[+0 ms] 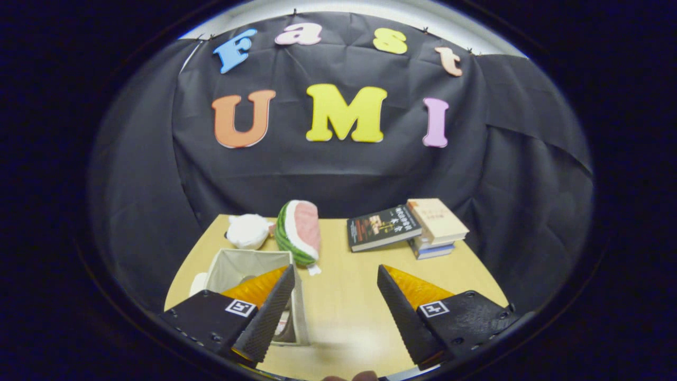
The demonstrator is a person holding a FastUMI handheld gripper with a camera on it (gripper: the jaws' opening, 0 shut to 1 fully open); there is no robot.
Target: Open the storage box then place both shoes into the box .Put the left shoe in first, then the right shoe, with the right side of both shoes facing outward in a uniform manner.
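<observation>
My gripper (335, 275) hangs open above the wooden table (344, 312), with bare tabletop between its fingers. A pale fabric storage box (248, 264) stands open at the top, partly behind the left finger (270, 312). Something pale with a red mark shows low against the box by that finger, too hidden to name. No shoe can be made out clearly.
A plush watermelon slice (299, 232) and a white plush lump (247, 230) lie behind the box. A dark book (382, 227) and a short stack of books (437, 226) sit at the far right of the table. The table ends just beyond them.
</observation>
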